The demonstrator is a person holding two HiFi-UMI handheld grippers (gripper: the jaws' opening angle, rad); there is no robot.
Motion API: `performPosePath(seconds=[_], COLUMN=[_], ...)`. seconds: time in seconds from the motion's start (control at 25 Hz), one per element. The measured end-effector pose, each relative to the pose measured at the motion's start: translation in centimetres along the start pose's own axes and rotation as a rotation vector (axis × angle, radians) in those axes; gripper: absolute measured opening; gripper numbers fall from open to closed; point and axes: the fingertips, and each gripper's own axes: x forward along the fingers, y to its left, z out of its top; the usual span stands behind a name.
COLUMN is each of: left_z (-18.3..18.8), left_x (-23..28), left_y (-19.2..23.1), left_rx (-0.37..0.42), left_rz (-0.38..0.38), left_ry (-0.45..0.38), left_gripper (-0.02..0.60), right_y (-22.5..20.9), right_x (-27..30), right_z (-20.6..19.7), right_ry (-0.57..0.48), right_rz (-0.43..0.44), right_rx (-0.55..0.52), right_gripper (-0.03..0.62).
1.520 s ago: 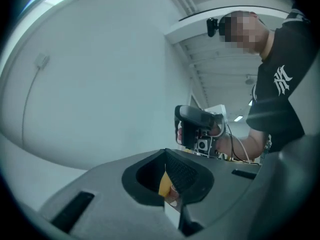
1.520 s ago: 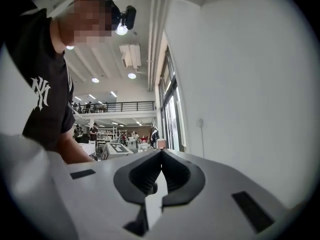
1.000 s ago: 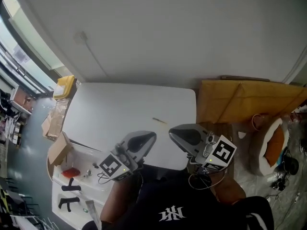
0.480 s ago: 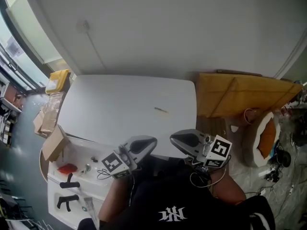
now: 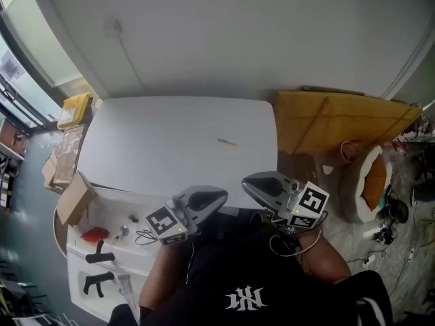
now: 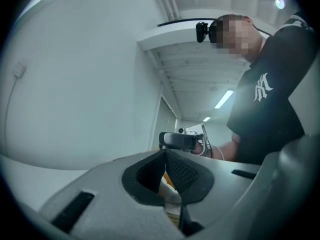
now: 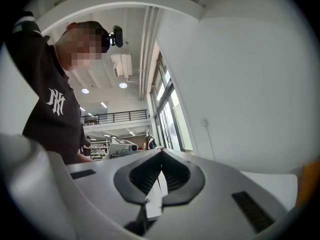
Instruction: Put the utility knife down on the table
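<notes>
A thin yellowish utility knife point(image 5: 227, 142) lies flat on the white table point(image 5: 156, 155), right of its middle, with nothing touching it. Both grippers hover at the table's near edge, close to the person's body and well short of the knife. In the head view the left gripper point(image 5: 219, 195) points right and the right gripper point(image 5: 247, 182) points left, tips facing each other. In the left gripper view the left gripper point(image 6: 165, 154) has its pads meeting at the tip, with nothing between them. The right gripper point(image 7: 161, 154) in its own view is likewise shut and holds nothing.
Large cardboard sheets point(image 5: 340, 124) lean against the wall right of the table, with a round pet bed point(image 5: 370, 185) on the floor beside them. On the left stand a white cart point(image 5: 109, 236) with small items, a cardboard box point(image 5: 71, 199) and a yellow bin point(image 5: 75, 109).
The head view has shifted, so the table sits a little higher in frame. Both grippers stay shut near the body. The knife lies in the same spot on the table.
</notes>
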Motion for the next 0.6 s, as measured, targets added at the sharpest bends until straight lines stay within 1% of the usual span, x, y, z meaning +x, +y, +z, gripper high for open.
performPosePath(seconds=[0.12, 0.24, 0.32, 0.4, 0.52, 0.6], left_z=[0.7, -0.4, -1.2, -1.6, -1.8, -1.6], left_x=[0.0, -0.7, -1.0, -0.8, -0.3, -0.1], left_y=[-0.2, 0.3, 0.2, -0.2, -0.1, 0.1], left_rx=[0.016, 0.006, -0.012, -0.030, -0.007, 0.003], left_rz=[0.001, 0.003, -0.001, -0.019, -0.050, -0.055], left_ry=[0.005, -0.007, -0.016, -0.022, -0.010, 0.014], left_gripper=[0.005, 0.005, 0.005, 0.005, 0.005, 0.005], right_y=[-0.3, -0.1, 0.1, 0.5, 1.1, 1.2], right_x=[-0.1, 0.0, -0.2, -0.6, -0.9, -1.0], right_z=[0.2, -0.1, -0.7, -1.1, -0.5, -0.3], right_ry=[-0.014, -0.010, 0.024, 0.055, 0.017, 0.022], right_rz=[0.026, 0.024, 0.004, 0.004, 0.033, 0.031], right_rx=[0.029, 0.034, 0.000, -0.036, -0.045, -0.067], right_gripper=[0.003, 0.002, 0.003, 0.003, 0.003, 0.003])
